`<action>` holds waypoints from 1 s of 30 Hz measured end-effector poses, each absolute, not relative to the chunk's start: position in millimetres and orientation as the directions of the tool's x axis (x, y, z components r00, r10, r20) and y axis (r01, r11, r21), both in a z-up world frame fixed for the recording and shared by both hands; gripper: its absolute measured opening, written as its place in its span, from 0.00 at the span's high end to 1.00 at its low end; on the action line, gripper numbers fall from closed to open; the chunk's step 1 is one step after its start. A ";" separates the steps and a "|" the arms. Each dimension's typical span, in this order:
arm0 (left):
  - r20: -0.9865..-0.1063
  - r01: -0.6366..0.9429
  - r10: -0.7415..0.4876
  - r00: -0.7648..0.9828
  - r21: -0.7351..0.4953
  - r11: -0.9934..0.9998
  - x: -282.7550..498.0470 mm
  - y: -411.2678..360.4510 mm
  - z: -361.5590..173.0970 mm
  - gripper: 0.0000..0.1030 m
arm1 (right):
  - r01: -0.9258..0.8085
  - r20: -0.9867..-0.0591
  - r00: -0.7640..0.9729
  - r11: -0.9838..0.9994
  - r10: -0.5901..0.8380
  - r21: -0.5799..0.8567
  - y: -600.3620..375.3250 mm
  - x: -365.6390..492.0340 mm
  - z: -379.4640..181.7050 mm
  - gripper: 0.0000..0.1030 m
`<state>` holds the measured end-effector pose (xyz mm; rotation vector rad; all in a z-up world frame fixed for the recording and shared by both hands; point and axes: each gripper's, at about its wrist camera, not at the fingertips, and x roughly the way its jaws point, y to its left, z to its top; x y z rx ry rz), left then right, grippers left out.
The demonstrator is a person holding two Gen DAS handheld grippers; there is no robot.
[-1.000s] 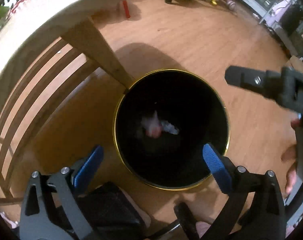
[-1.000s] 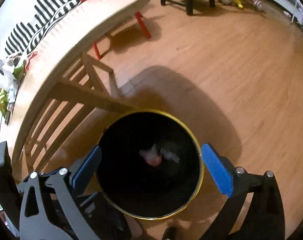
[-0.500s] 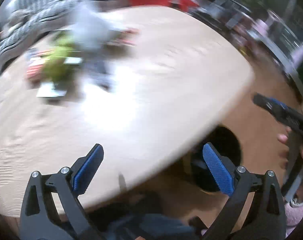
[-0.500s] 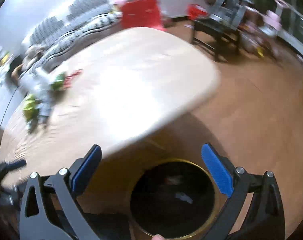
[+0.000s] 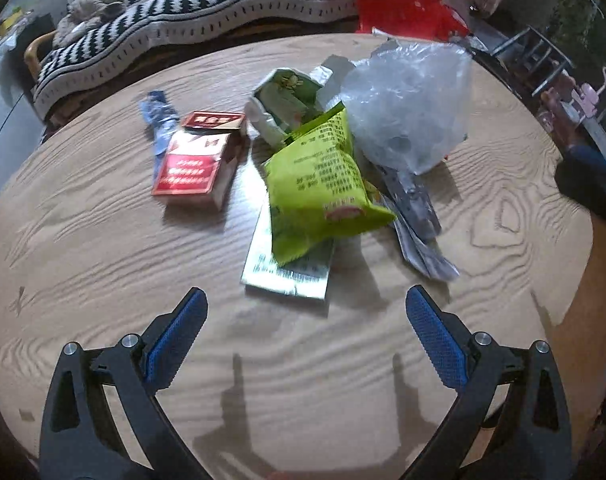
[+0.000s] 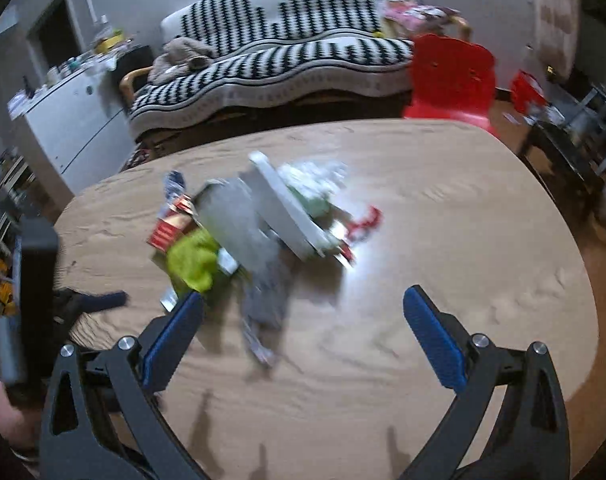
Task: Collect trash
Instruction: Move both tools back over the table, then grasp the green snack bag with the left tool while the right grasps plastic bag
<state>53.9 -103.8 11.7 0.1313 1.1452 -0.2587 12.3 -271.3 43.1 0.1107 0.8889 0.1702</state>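
Left gripper (image 5: 303, 312): your jaws are spread wide, nothing between them, poised above the near edge of the trash pile on the round wooden worktop (image 5: 103, 280). Right gripper (image 6: 301, 314): likewise released and empty. Nearest to you lies a flat silver sachet (image 5: 287, 268), partly under the green snack bag (image 5: 319, 184); probably the easiest first pick. Red cigarette box (image 5: 193, 164) has its lid open, contents not visible. Crumpled clear plastic bag (image 5: 407, 104) sits behind. No bin in view.

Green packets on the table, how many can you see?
2. A bright green snack bag lies in the middle of the pile on a flat silver wrapper; a pale green carton sits behind it, beside the clear plastic bag. More may hide underneath.
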 end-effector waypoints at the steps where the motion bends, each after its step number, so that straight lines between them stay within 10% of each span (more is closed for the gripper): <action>1: -0.913 0.276 -0.139 0.384 -0.029 0.961 59.1 -105.6 9.4 0.06 | -0.116 -0.765 0.610 0.979 0.205 0.170 -264.9 22.1 43.6 0.06; 7: -0.908 0.288 -0.143 0.393 -0.026 0.957 92.0 -107.7 0.9 0.06 | -0.171 -0.782 0.583 0.974 0.219 0.145 -228.9 63.3 34.1 0.13; 10: -0.901 0.274 -0.161 0.403 -0.049 0.960 108.8 -104.8 -5.1 0.09 | -0.186 -0.794 0.567 0.973 0.220 0.137 -216.4 83.2 24.9 0.39; 12: -0.895 0.284 -0.194 0.402 -0.079 0.956 113.1 -104.8 -6.8 0.45 | -0.205 -0.802 0.540 0.964 0.256 0.170 -212.2 90.5 15.4 0.78; 15: -0.888 0.280 -0.231 0.397 -0.122 0.952 117.7 -99.2 -7.7 0.70 | -0.211 -0.797 0.543 0.962 0.264 0.175 -209.7 92.6 11.0 0.91; 30: -0.841 0.254 -0.272 0.469 -0.167 0.953 90.6 -76.8 36.3 0.74 | -0.217 -0.703 0.637 0.949 0.315 0.228 -225.0 63.7 62.0 0.92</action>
